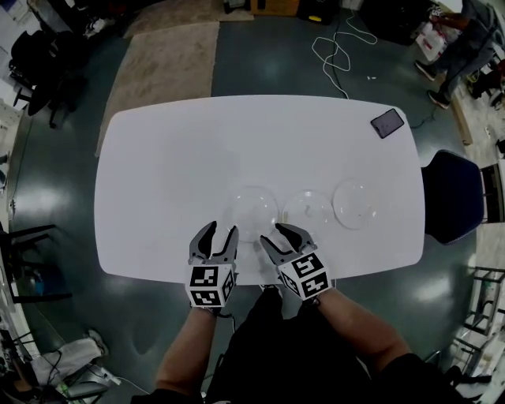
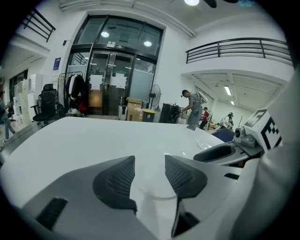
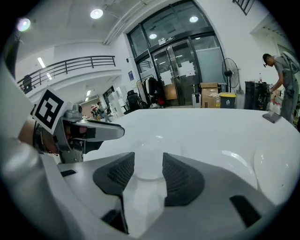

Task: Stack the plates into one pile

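Plates: left clear round plate [image 1: 252,209], middle clear plate [image 1: 312,211], right clear plate [image 1: 357,203] lie apart in 1 row on white oval table [image 1: 158,158] | left gripper [image 1: 219,234], right gripper [image 1: 278,237]: jaws apart, empty, near the leftmost rim | Tip: pinch 1 rim squarely, lift level.

Bright, even indoor light; strong fisheye bend at every edge.
Round ceiling lamps [image 3: 96,13] gleam on the glossy white oval worktop [image 1: 173,158], nearly washing out the clear round plates [image 1: 252,209], perhaps three.
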The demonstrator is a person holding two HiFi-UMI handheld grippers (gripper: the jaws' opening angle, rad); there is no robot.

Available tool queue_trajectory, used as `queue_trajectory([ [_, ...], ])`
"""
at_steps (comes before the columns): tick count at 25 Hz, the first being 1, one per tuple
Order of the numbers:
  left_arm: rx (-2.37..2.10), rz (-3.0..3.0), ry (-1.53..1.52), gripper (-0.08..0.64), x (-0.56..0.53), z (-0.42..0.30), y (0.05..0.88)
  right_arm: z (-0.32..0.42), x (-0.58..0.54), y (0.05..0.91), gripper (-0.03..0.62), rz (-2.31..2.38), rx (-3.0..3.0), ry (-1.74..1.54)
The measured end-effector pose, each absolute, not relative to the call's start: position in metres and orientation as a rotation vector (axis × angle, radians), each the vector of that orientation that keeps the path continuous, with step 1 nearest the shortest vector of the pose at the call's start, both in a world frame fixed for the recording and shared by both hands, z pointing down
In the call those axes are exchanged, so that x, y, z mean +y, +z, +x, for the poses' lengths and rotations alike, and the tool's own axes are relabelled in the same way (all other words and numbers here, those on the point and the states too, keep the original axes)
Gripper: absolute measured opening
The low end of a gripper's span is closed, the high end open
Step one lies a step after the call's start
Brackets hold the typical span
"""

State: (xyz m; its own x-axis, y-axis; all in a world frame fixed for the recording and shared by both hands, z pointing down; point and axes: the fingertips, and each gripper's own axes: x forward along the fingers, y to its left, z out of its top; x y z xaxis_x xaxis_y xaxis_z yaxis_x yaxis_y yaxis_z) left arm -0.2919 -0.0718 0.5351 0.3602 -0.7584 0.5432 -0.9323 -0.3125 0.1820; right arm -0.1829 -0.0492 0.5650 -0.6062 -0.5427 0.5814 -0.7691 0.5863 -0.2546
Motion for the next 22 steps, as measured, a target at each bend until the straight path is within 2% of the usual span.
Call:
queue_trajectory([
  [22,-1.446,2.091,0.534,0.205,-0.082,-0.307,0.574,-0.198,-0.053,0.612,0.19,1.083,-2.206,0.729],
])
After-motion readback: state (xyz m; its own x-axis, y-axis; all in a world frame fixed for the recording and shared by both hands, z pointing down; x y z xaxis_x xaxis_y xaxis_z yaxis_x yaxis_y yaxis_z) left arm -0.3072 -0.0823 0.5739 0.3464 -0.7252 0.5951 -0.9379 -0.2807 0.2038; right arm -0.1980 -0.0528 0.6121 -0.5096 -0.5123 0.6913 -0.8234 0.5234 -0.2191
